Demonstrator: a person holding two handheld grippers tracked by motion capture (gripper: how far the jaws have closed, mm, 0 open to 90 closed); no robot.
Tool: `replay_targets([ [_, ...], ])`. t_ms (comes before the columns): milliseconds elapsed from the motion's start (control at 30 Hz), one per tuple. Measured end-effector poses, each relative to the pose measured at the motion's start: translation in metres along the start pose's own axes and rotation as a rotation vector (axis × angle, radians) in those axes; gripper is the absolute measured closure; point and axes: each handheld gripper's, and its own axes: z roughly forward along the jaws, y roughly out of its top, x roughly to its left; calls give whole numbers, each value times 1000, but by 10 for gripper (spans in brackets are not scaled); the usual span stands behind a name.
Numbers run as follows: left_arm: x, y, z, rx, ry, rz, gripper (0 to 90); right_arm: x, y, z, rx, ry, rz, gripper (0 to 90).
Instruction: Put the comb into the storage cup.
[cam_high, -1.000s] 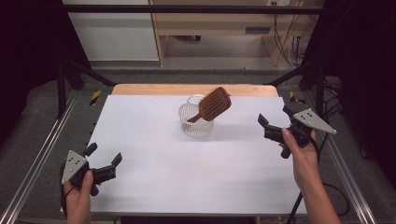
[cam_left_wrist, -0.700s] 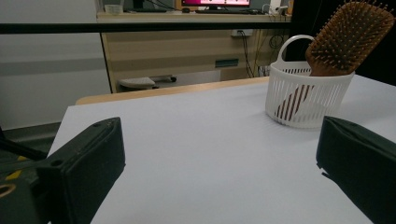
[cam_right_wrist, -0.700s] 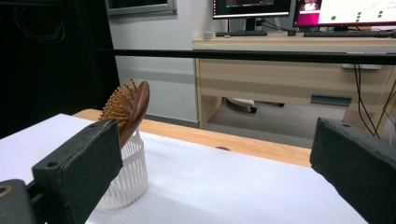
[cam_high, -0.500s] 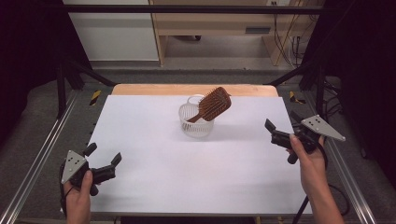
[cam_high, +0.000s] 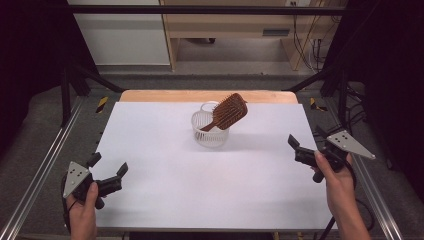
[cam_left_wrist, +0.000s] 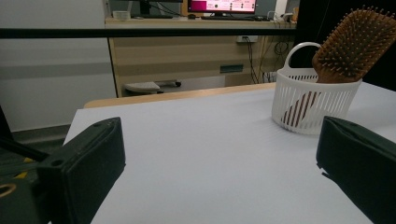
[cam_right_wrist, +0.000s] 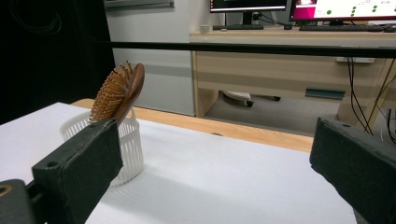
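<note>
1. Standing handle-down in the white slatted basket (cam_high: 210, 131), the wooden hairbrush (cam_high: 229, 112) leans its paddle head out over the rim, toward the table's right side. Basket sits toward the far middle of the white table (cam_high: 200, 190).
2. No brand or label readable on brush or basket from any angle. Bristles show plainly in my left gripper view, brush (cam_left_wrist: 350, 44) above basket (cam_left_wrist: 312, 105); brush back and edge show in my right gripper view, brush (cam_right_wrist: 119, 91), basket (cam_right_wrist: 127, 144).
3. Handle partly hidden behind the basket slats; only a dark strip shows through them. Basket's loop handle half hidden by the brush head.
4. My left gripper (cam_high: 106, 168) held at the near left corner of the table, jaws spread wide, nothing between them. Well apart from the basket.
5. My right gripper (cam_high: 304, 142) held at the table's right edge, jaws likewise spread, empty. Also well clear of the basket.
6. Monitors (cam_right_wrist: 299, 5) on the far desk show coloured screens; writing too small to read.
7. My forearms are cut off by the bottom of the high view.
</note>
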Motion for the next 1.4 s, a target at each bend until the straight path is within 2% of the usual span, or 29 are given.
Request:
replay_targets([
  [433,5,2,-5,-29,2,-15,12,-4,-12,-9,9,-11,11,28],
  [1033,2,2,-6,-22,-32,0,11,-20,-37,-34,16,-37,-5,30],
  [1400,-1,2,-5,-21,-48,9,11,-22,-51,-39,22,-33,-18,28],
])
